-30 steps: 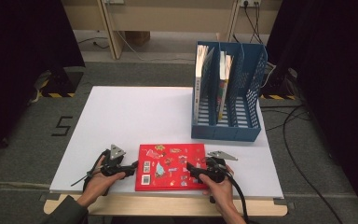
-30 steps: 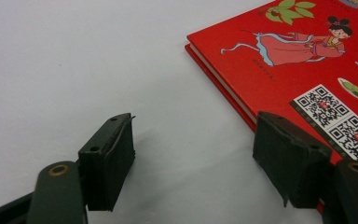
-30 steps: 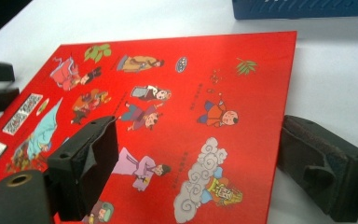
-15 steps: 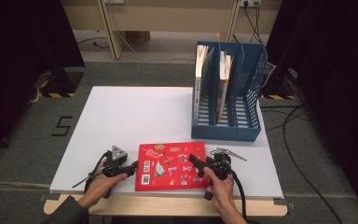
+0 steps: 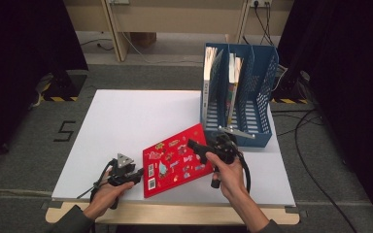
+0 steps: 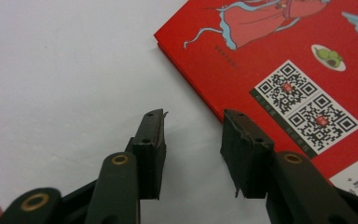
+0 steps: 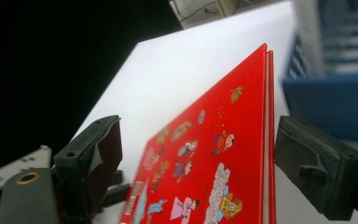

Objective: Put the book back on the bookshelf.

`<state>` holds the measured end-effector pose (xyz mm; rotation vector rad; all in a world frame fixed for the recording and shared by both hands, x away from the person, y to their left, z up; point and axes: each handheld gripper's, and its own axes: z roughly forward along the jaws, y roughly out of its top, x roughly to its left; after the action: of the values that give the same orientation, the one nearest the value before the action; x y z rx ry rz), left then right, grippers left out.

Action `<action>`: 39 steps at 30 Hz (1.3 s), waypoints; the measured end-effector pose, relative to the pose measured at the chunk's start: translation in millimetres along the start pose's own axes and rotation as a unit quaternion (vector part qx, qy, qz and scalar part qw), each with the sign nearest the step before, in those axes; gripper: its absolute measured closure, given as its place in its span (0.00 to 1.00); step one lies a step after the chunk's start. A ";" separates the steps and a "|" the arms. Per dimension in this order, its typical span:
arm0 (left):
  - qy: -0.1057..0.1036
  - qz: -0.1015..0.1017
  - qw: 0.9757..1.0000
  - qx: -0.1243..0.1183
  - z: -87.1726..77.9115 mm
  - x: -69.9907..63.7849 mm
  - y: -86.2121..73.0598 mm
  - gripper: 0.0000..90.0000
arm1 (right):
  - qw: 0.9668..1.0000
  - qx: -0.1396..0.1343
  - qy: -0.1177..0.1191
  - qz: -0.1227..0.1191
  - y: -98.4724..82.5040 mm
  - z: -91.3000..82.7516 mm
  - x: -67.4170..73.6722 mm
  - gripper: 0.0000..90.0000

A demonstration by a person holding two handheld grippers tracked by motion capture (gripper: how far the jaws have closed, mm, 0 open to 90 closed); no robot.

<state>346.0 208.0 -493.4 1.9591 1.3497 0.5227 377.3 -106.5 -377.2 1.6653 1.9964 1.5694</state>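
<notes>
A red picture book (image 5: 175, 162) lies tilted on the white table (image 5: 126, 121), its right edge raised and its left edge down. My right gripper (image 5: 196, 148) stands at that raised edge. In the right gripper view the book (image 7: 214, 154) lies between the wide jaws of the right gripper (image 7: 198, 123), against the right-hand one, while the other stands off the cover. My left gripper (image 5: 138, 175) rests on the table just left of the book's near corner. Its jaws (image 6: 191, 126) have just been closing, with a gap left and nothing between them; the book (image 6: 279, 56) lies to their right.
A blue mesh file rack (image 5: 252, 97) stands at the table's back right with two books (image 5: 209, 73) upright in its slots. The table's front edge runs just under both hands. Bare tabletop spreads to the left and back.
My right gripper has risen and the book's right edge has come up with it, the book turning slightly. The left gripper has stayed in place by the book's left edge.
</notes>
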 end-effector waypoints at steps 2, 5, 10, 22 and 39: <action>-0.006 -0.010 1.000 0.000 -0.3 -1.0 0.1 0.65 | 1.000 0.009 0.003 -0.029 12.7 1.6 12.3 0.19; -0.012 -0.012 1.000 0.002 -0.8 -4.2 0.3 0.66 | 0.998 0.021 0.007 -0.057 30.6 5.7 33.4 0.20; -0.017 -0.022 1.000 -0.004 2.8 -10.7 2.1 0.61 | 0.994 0.032 0.032 -0.103 53.8 10.8 65.7 0.25; -0.032 -0.021 0.999 -0.005 6.7 -14.4 3.7 0.42 | 0.976 0.040 0.076 -0.199 45.0 2.7 110.1 0.36; -0.048 -0.028 0.998 -0.011 10.2 -18.3 3.6 0.26 | 0.948 0.033 0.079 -0.307 -0.7 4.4 86.2 0.66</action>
<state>348.2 187.1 -496.7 1.8979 1.3285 0.4105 345.5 -37.1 -337.0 0.8059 2.3462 1.4318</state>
